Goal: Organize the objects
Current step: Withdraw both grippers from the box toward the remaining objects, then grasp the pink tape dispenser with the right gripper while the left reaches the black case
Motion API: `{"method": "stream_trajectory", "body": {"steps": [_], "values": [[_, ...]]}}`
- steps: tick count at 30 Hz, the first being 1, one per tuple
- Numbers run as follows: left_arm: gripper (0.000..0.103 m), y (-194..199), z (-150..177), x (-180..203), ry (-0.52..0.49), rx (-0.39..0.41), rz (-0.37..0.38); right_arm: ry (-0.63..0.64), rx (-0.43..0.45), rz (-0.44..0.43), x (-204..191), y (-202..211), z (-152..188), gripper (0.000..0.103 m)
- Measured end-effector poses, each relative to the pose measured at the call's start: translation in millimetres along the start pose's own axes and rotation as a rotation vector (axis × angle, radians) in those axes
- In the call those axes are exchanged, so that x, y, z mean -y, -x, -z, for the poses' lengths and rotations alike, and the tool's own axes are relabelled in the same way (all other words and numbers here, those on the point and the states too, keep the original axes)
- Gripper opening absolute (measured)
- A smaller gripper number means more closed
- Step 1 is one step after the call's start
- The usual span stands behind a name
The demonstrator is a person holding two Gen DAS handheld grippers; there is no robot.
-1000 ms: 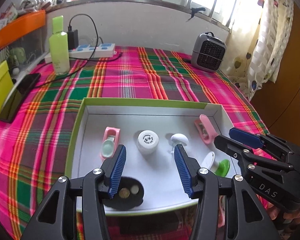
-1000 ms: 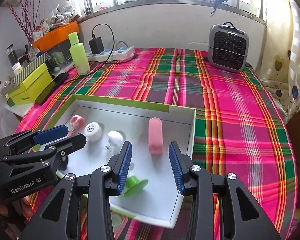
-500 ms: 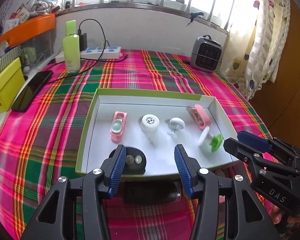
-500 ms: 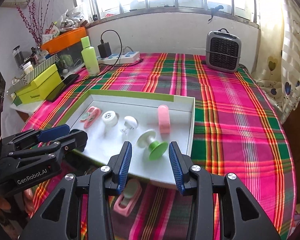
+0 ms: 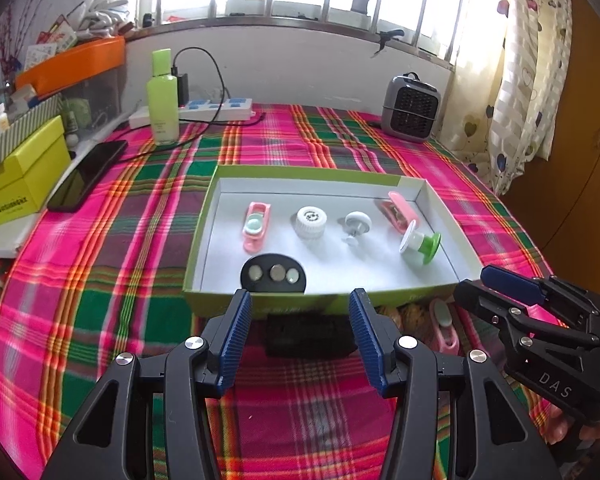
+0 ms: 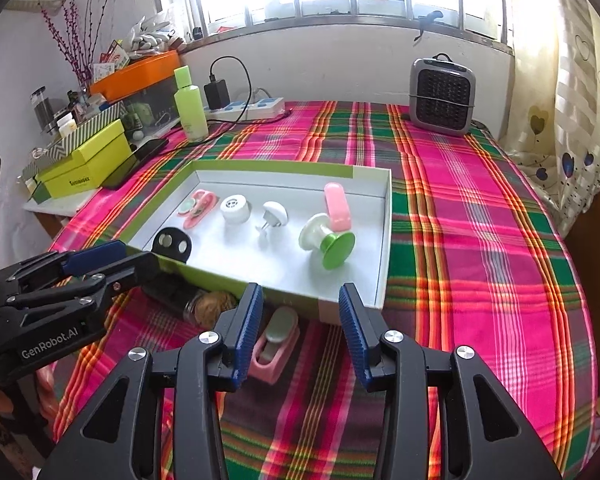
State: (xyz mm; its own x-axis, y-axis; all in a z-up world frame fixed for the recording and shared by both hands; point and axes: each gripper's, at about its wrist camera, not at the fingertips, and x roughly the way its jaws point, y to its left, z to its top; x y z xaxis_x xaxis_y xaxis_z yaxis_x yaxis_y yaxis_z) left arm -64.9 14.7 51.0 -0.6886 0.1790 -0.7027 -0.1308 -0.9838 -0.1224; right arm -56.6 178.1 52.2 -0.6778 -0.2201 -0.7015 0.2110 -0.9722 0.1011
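Note:
A green-rimmed white tray (image 5: pixel 432 196) (image 6: pixel 385 240) lies on the plaid cloth. It holds two pink clips (image 5: pixel 255 227) (image 5: pixel 398 210), a white cap (image 5: pixel 310 222), a white knob (image 5: pixel 356 224), a green-and-white spool (image 6: pixel 328 240) and a black oval holder (image 5: pixel 272 274). In front of the tray lie a dark jar (image 5: pixel 308 334) (image 6: pixel 202 304) on its side and a third pink clip (image 6: pixel 276 340) (image 5: pixel 444 326). My left gripper (image 5: pixel 300 336) (image 6: pixel 100 264) is open above the jar. My right gripper (image 6: pixel 300 320) (image 5: pixel 512 292) hangs over the third clip, jaws opening, pads touching nothing.
At the back stand a green bottle (image 5: pixel 163 98), a power strip (image 5: pixel 216 110) with a plugged charger and a grey heater (image 6: pixel 442 98). A yellow box (image 5: pixel 18 178), a phone (image 5: pixel 88 174) and an orange bin (image 6: pixel 136 74) line the left side. A curtain hangs at the right.
Both grippers have drawn back from over the tray to its near edge. The jar and the third pink clip have come into view before the tray. The right jaws stand slightly wider.

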Motion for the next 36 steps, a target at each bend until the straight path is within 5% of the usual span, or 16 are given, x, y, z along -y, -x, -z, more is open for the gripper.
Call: {"method": "stream_trajectory", "body": {"steps": [17,36], "values": [[0.050,-2.4,32.4,-18.8,0.037,-0.046,0.009,-0.016,-0.039,-0.005,-5.1,-3.8,24.6,0.045],[0.050,-23.7,28.0,-20.3,0.047,-0.070,0.101,0.034,-0.099,0.043,-14.0,-20.0,29.2,0.045]]}}
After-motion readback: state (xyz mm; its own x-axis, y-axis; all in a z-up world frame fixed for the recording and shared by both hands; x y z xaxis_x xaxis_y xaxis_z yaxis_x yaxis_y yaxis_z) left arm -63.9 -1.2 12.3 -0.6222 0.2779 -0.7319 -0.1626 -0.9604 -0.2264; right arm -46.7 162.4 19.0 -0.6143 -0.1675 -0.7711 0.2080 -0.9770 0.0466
